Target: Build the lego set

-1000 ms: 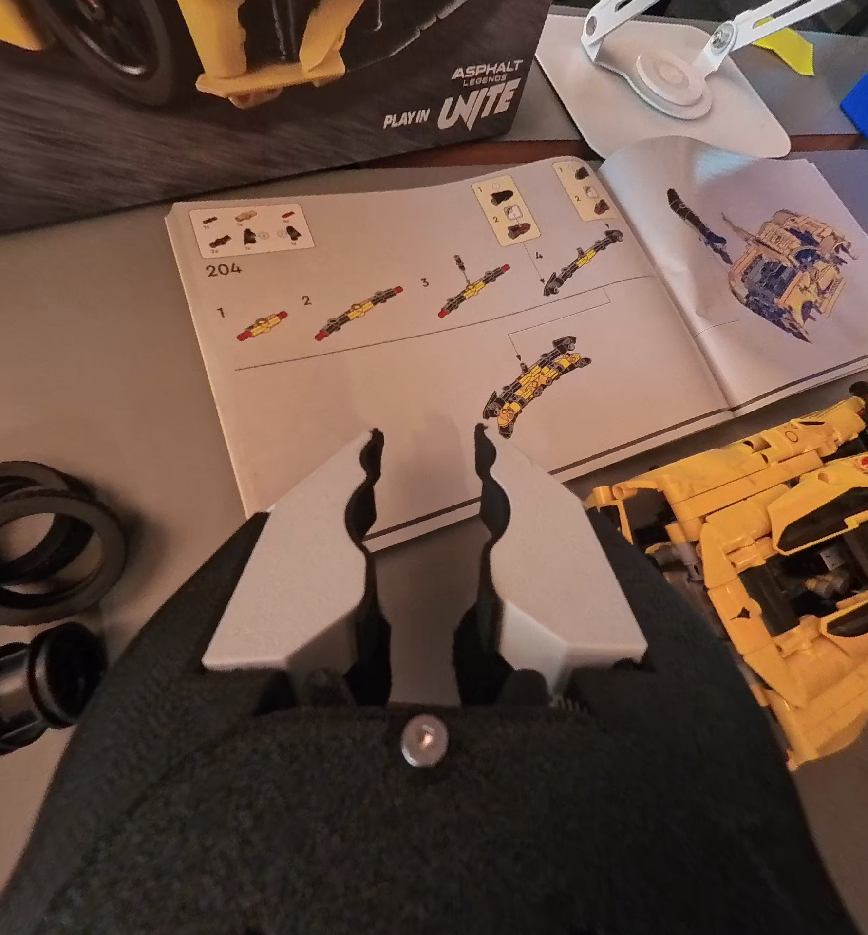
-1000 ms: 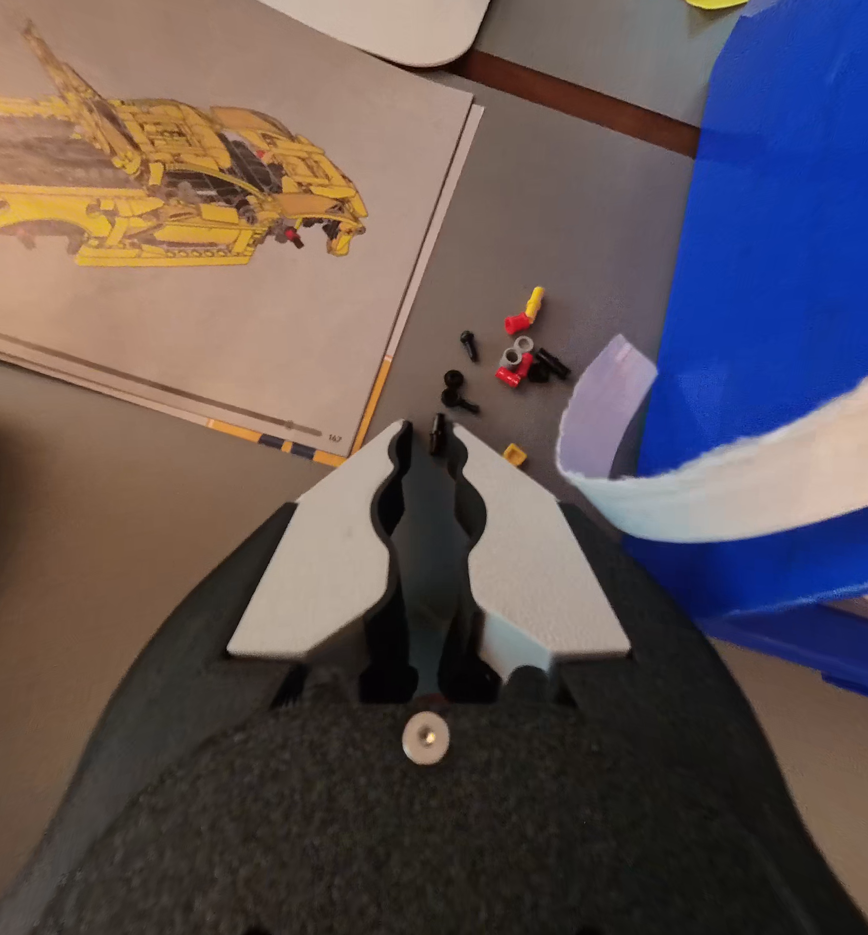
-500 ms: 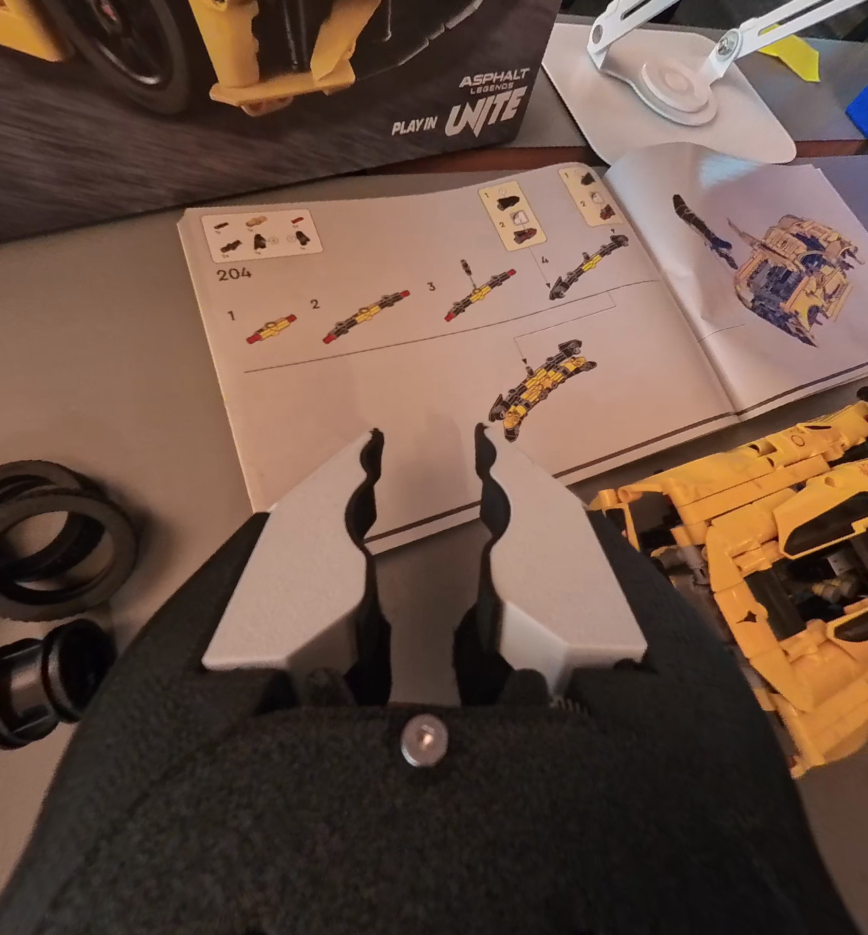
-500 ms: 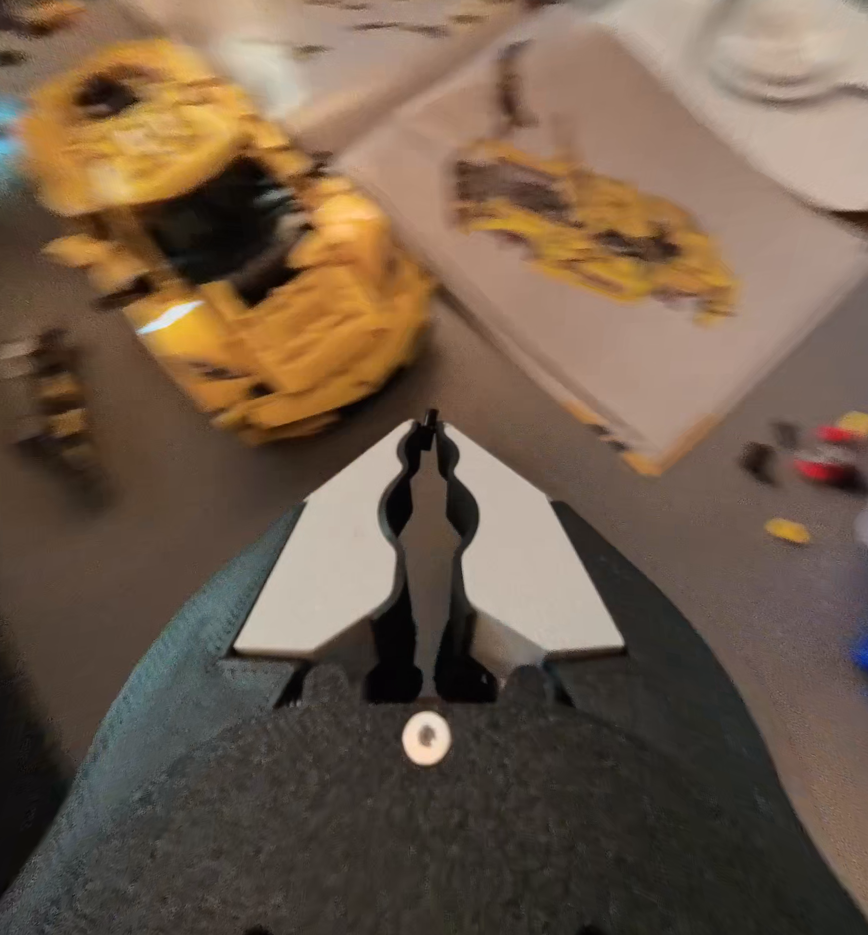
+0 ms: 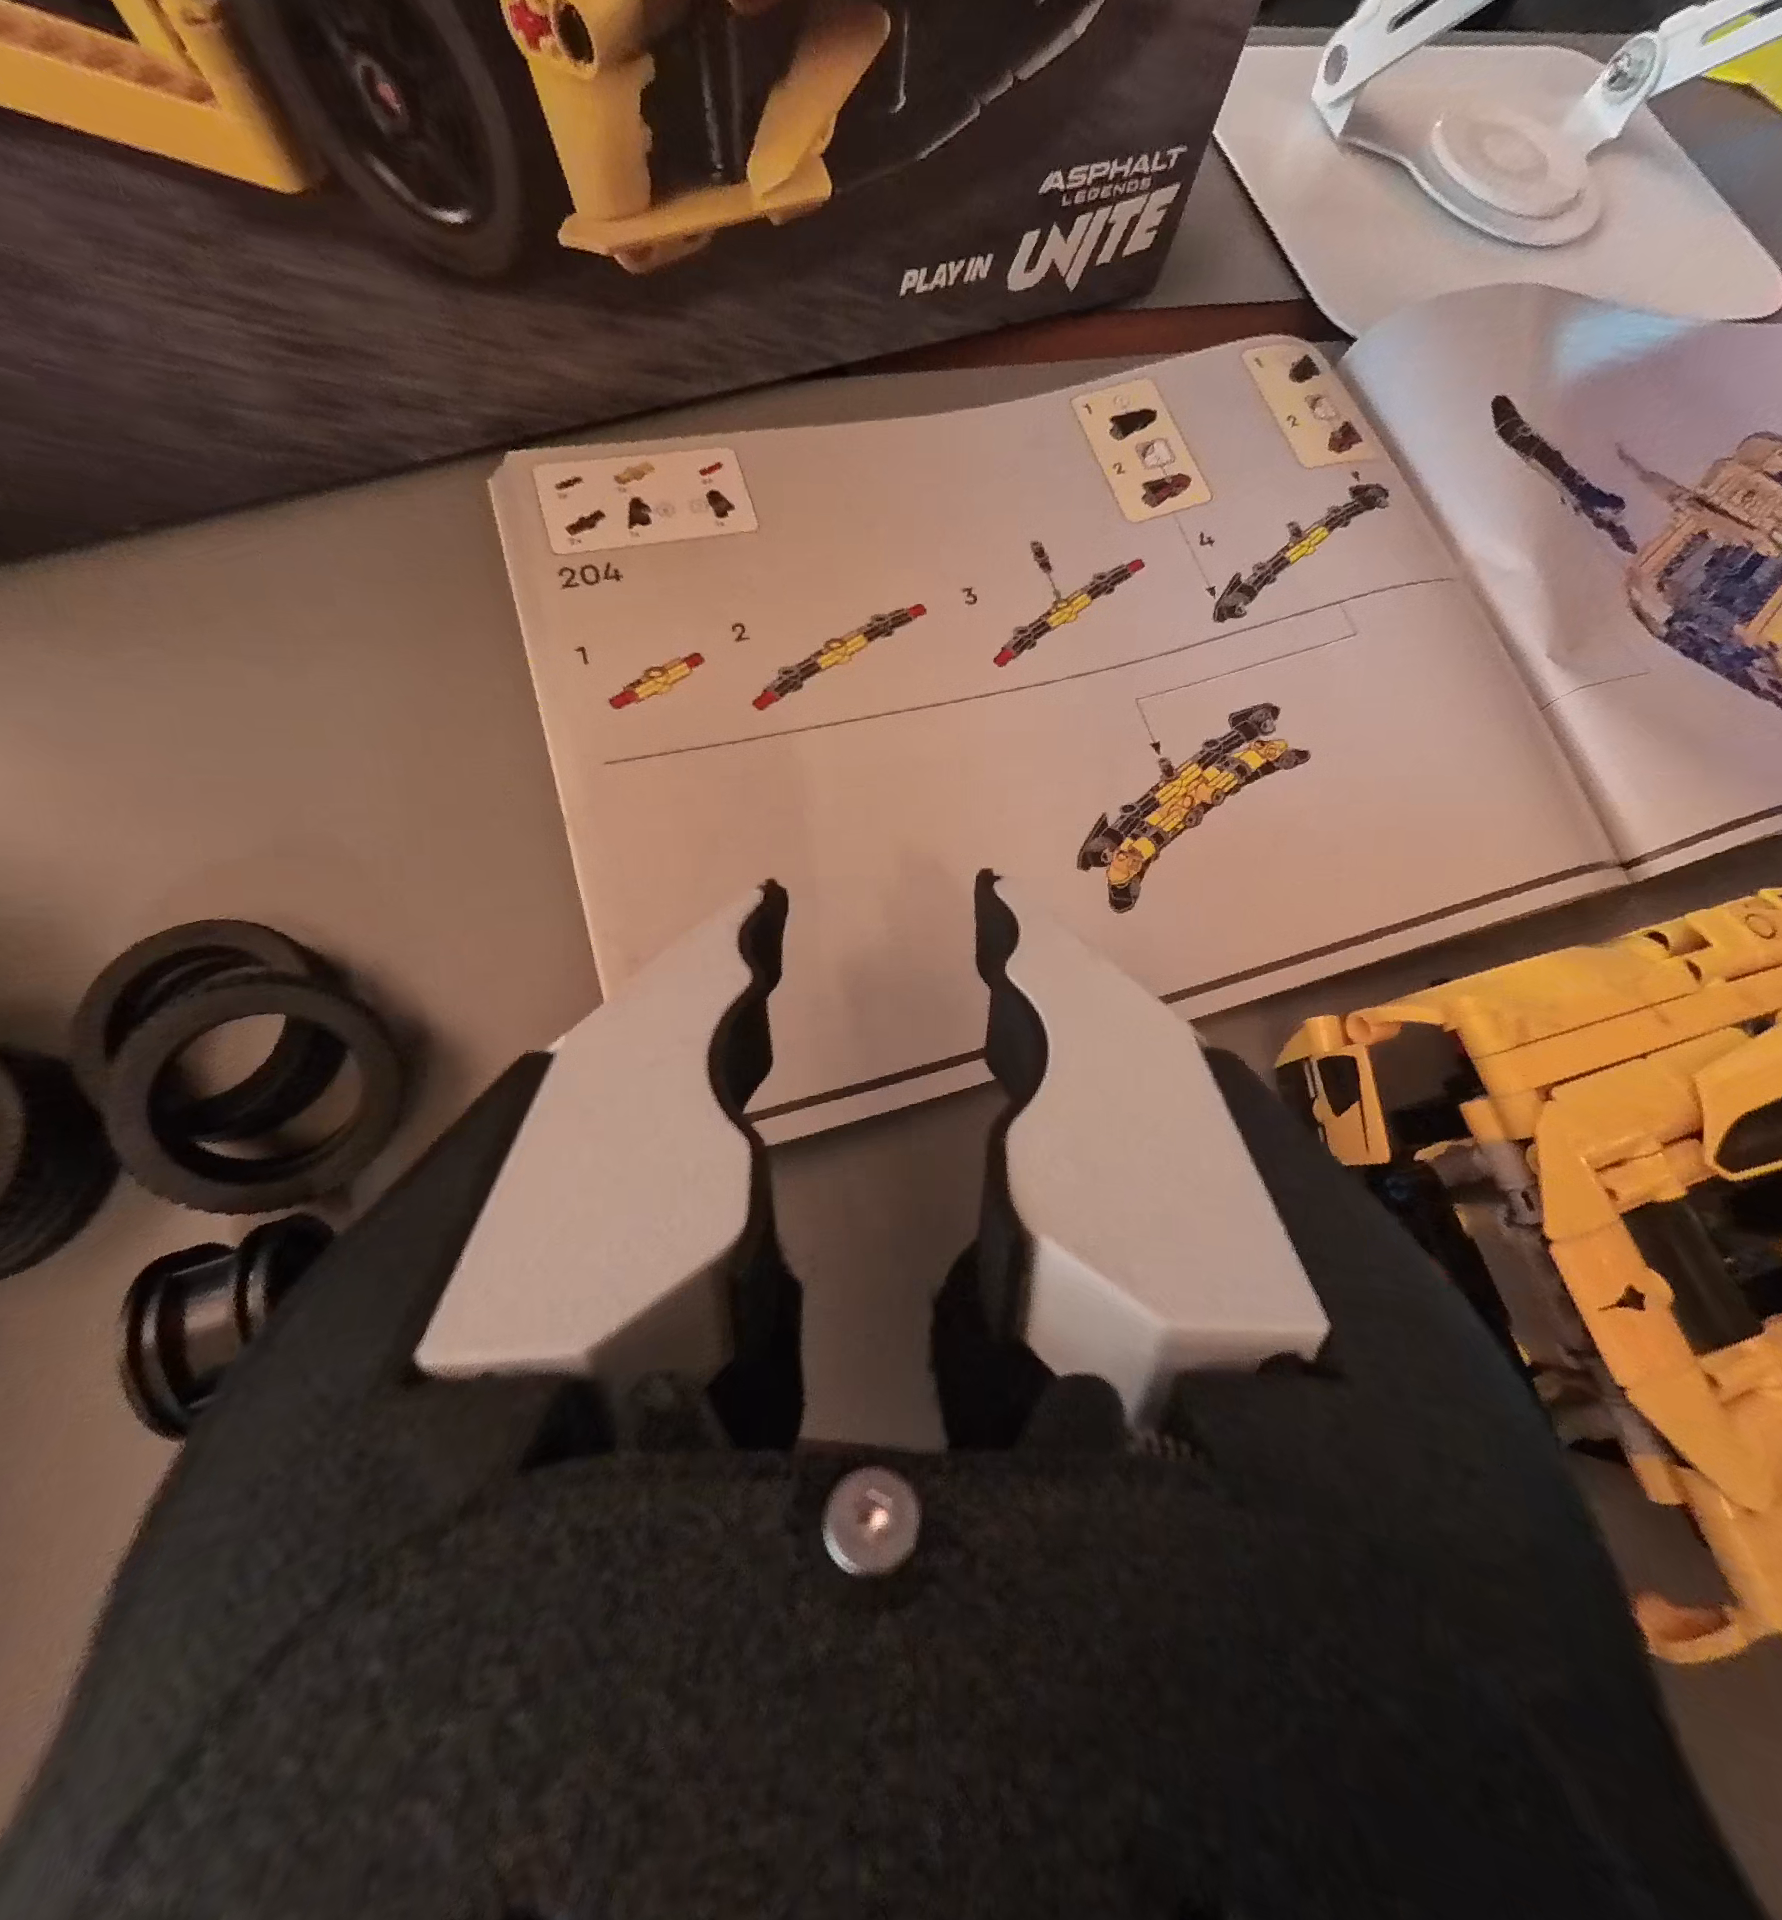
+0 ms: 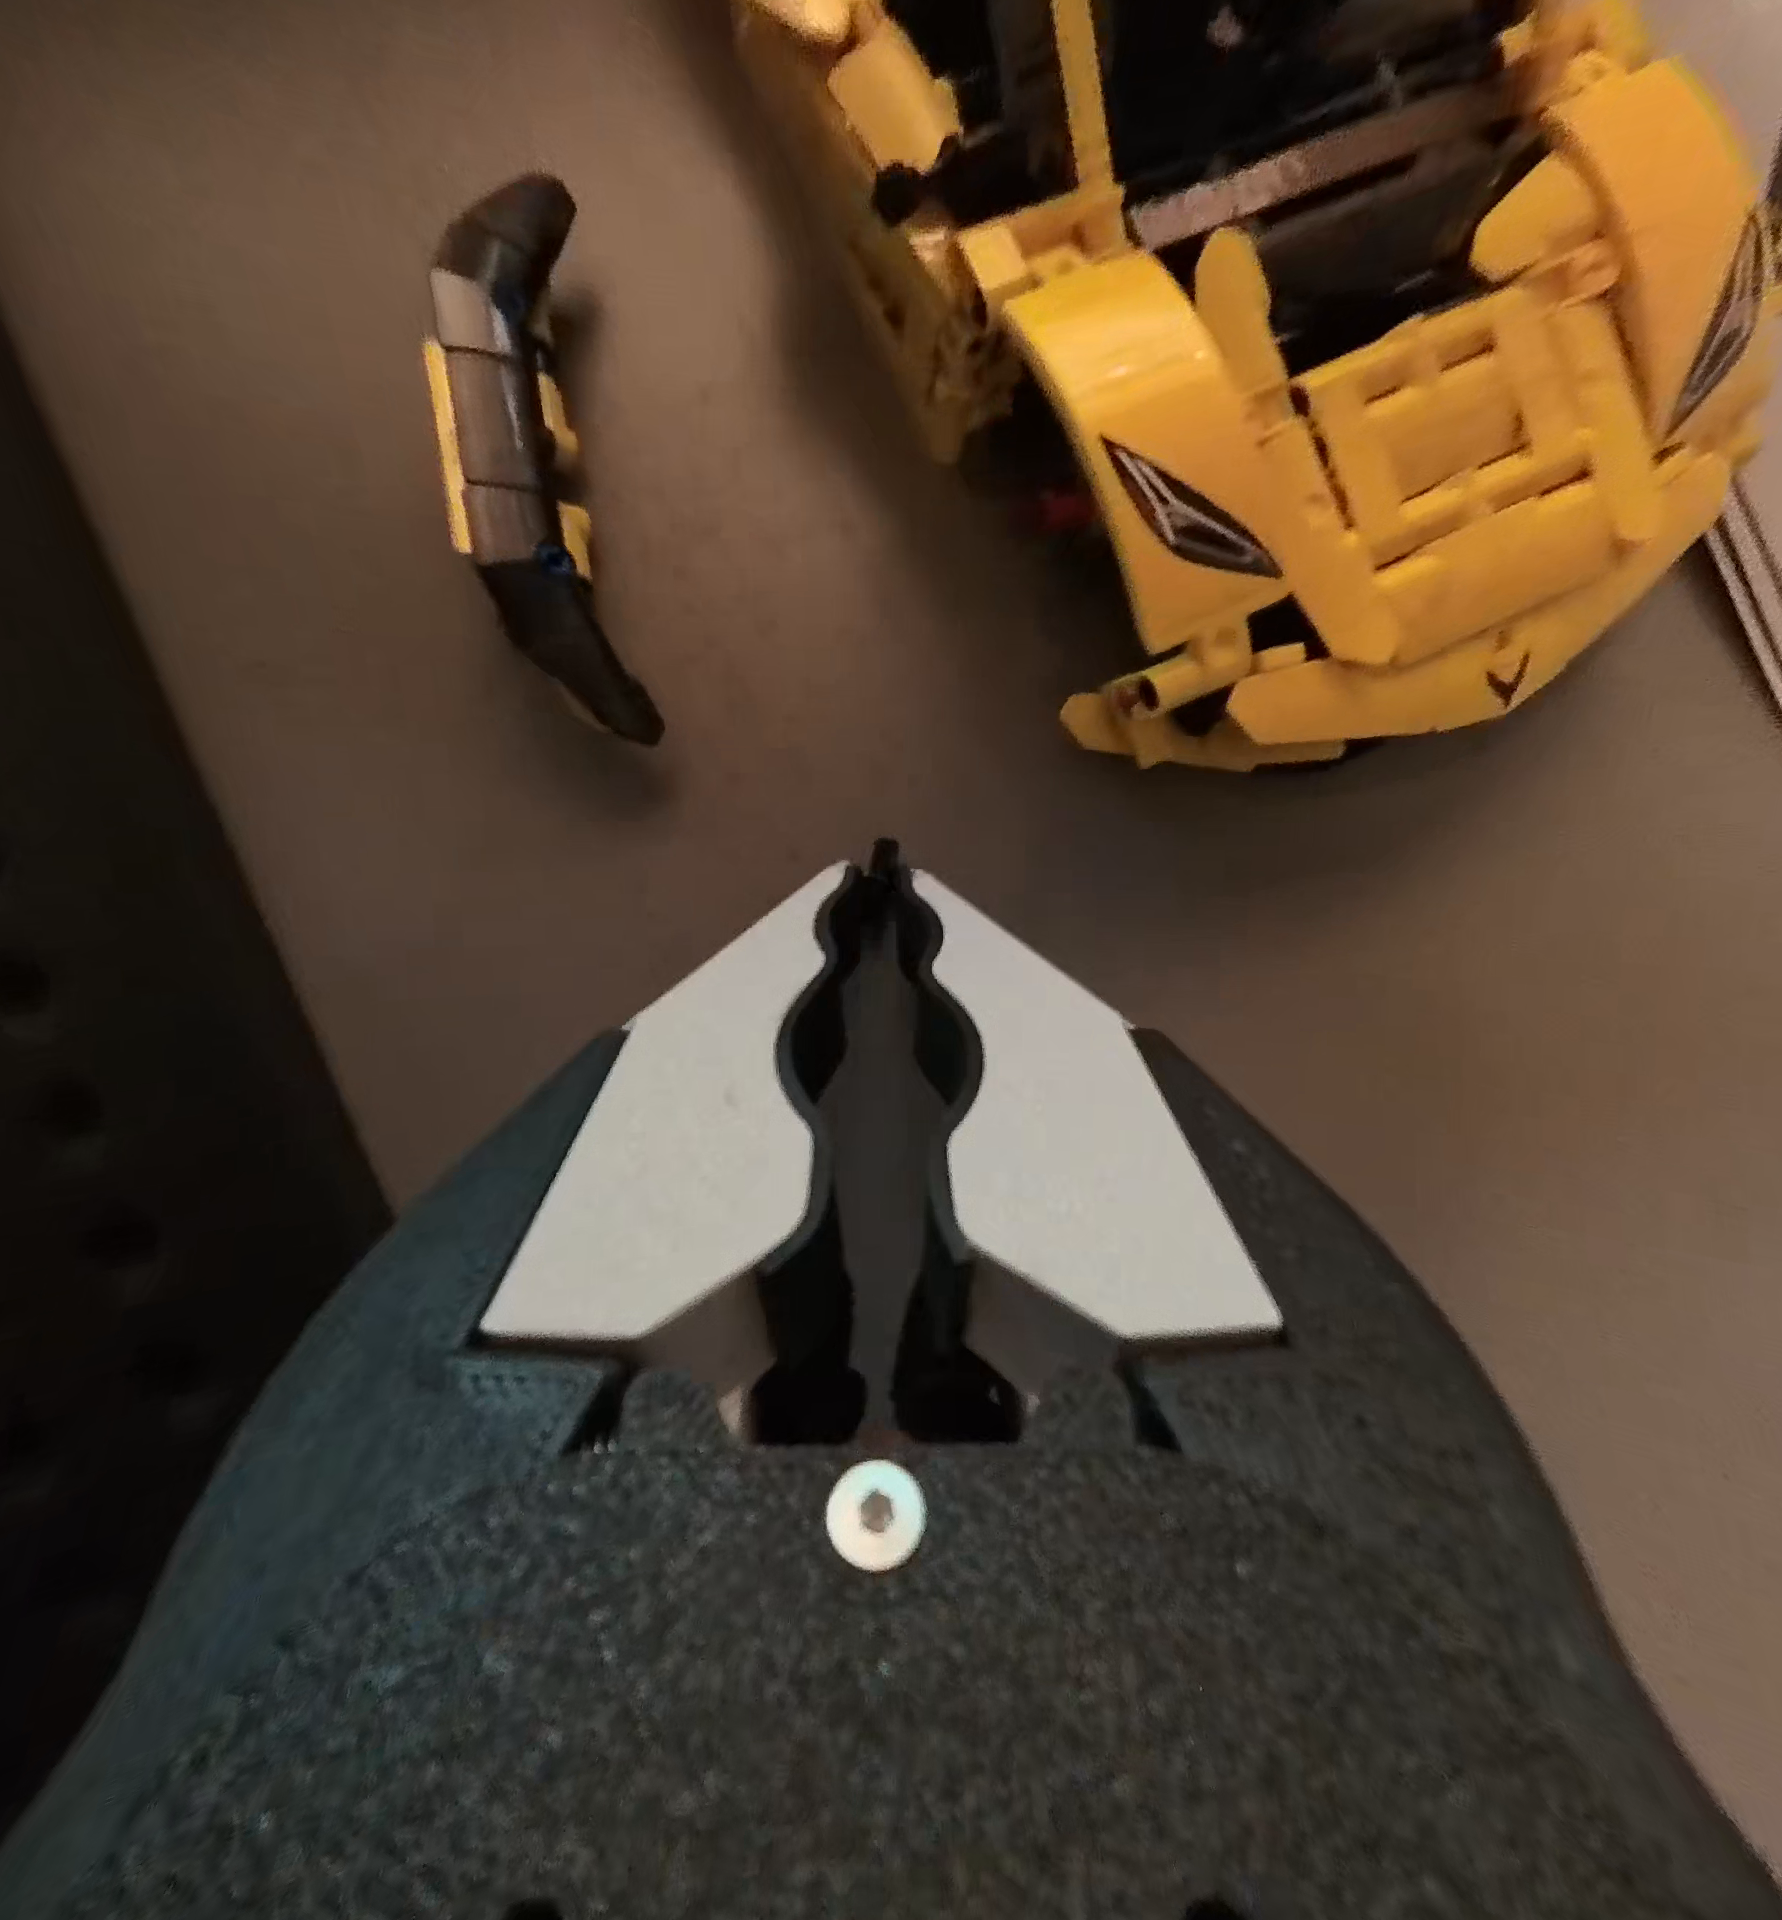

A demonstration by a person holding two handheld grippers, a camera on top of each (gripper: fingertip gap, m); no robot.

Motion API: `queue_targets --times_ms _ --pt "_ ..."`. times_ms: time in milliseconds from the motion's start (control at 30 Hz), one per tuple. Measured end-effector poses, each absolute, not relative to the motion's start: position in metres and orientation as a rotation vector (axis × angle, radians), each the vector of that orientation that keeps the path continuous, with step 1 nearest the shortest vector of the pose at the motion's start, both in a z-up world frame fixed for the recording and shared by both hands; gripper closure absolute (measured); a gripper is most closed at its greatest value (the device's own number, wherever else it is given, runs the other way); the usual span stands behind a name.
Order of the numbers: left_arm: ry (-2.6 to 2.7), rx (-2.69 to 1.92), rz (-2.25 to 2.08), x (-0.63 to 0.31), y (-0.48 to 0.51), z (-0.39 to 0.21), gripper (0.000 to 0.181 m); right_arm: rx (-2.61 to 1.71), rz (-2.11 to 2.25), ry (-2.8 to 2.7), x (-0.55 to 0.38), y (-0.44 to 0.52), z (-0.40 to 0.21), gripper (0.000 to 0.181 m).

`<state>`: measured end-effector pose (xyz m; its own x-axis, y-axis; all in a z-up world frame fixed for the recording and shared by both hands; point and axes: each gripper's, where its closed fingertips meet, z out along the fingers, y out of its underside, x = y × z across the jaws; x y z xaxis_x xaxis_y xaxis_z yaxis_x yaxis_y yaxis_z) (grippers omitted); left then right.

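My left gripper (image 5: 879, 894) is open and empty, hovering over the near edge of the open instruction booklet (image 5: 866, 644). The yellow lego car (image 5: 1593, 1195) lies to its right. My right gripper (image 6: 882, 878) is shut on a small black pin (image 6: 882, 854) that sticks out at the tips. It is held above the grey table, near the front of the yellow car (image 6: 1334, 436). A curved black and yellow sub-assembly (image 6: 518, 457) lies on the table, ahead and to the left of the right gripper.
The set's box (image 5: 554, 187) stands behind the booklet. Black tyres (image 5: 232, 1070) and a black wheel hub (image 5: 201, 1330) lie at the left. A white stand base (image 5: 1510, 177) is at the far right. A dark perforated surface (image 6: 45, 1039) borders the table on the left. The tips of one gripper are about 40 centimeters away from the tips of the other.
My right gripper closed on a black pin from the pile of small parts and swung left to the car's front. My left gripper drifted slightly left and stayed open.
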<state>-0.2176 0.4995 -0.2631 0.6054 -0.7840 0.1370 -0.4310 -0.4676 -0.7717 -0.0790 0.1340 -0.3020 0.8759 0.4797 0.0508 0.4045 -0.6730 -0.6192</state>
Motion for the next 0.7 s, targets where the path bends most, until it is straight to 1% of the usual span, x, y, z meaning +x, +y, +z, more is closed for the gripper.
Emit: queue_targets --times_ms 133,200,333,467,567,700 --pt "0.946 -2.115 -0.621 -0.220 0.502 -0.262 0.144 -2.383 0.181 -0.590 -0.079 0.134 -0.302 0.173" --pt "0.934 -2.108 -0.630 -0.221 0.502 -0.259 0.144 -2.398 0.221 -0.530 -0.079 0.130 -0.297 0.158" --pt "0.935 -2.061 -0.616 -0.220 0.503 -0.251 0.144 -2.334 0.168 -0.314 -0.045 0.104 -0.270 0.158" --pt "0.956 -2.059 -0.595 -0.218 0.502 -0.256 0.144 -2.388 -0.022 0.001 0.022 0.048 -0.269 0.158" --pt "0.952 -2.057 -0.595 -0.218 0.503 -0.256 0.144 -2.327 -0.130 0.229 0.063 0.015 -0.265 0.157" --pt "0.951 -2.050 -0.579 -0.219 0.504 -0.256 0.144 -2.256 -0.067 0.331 0.067 0.006 -0.267 0.154"
